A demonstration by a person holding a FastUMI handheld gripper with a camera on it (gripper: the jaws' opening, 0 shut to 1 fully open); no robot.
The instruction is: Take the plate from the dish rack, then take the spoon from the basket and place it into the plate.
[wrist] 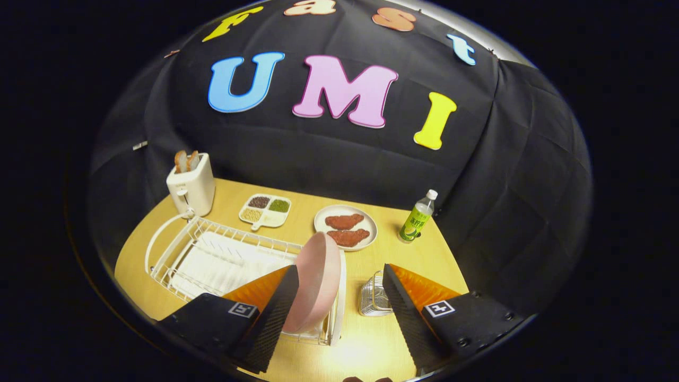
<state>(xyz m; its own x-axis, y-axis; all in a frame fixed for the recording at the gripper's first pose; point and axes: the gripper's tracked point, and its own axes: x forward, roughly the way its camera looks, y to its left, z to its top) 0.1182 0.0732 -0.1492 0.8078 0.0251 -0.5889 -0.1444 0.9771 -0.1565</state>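
Gripper view: the hand-held gripper [339, 313], fingers spread and holding nothing, nears the plate [314, 284] standing on edge in the rack [212, 260], lower centre of the frame. Best to straddle its rim squarely (the basket [373, 298] sits right) before closing.

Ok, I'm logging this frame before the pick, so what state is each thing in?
pink plate: standing on edge in the dish rack, not yet gripped.
dish rack: otherwise bare.
wire basket: upright beside the rack; contents unclear.
toaster: bread slices sticking up.
bottle: upright, capped.
hand-held gripper: open, plate between its fingers.
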